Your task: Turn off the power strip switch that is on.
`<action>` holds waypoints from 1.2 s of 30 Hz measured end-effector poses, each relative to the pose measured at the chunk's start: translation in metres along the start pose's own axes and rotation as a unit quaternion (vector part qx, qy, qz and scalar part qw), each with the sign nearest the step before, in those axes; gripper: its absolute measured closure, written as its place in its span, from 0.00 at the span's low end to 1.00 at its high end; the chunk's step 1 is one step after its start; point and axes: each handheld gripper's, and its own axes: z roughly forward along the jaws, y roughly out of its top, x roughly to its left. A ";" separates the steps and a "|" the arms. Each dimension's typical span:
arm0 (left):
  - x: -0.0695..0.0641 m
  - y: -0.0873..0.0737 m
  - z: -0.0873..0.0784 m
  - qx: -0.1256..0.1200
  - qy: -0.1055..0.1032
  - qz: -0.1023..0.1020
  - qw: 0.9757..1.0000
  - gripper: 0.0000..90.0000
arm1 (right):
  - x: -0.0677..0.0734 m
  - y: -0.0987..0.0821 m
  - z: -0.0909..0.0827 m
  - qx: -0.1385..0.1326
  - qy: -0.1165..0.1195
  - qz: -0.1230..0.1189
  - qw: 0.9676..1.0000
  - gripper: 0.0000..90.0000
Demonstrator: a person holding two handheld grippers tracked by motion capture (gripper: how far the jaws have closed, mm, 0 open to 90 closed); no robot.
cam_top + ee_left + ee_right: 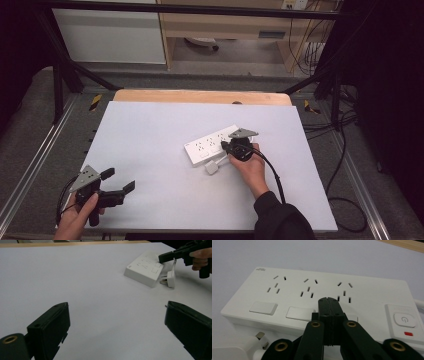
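Observation:
A white power strip lies right of the table's middle, with three socket groups, square rocker switches and a power button with a red mark. A white plug lies on its side just in front of the power strip, its prongs bare. My right gripper is shut with nothing between its jaws, its tip resting over the third switch near the strip's front edge. My left gripper stands wide open over bare table at the near left, far from the strip and the plug.
A white sheet covers the table, with a wooden edge at the back. Metal frame rails run along both sides, and cables lie on the floor at the right. The strip's cord leaves its right end.

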 end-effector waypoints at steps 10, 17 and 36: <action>0.000 0.000 0.000 -0.001 -0.001 -0.001 1.000 0.07 | -0.001 0.001 0.001 0.000 0.000 -0.001 1.000 1.00; 0.000 0.000 0.000 -0.001 -0.001 -0.001 1.000 0.07 | -0.001 0.003 -0.001 -0.002 0.000 -0.005 1.000 1.00; 0.000 0.000 0.001 0.001 0.001 -0.001 1.000 0.07 | -0.005 0.011 -0.018 -0.041 -0.008 0.009 0.999 1.00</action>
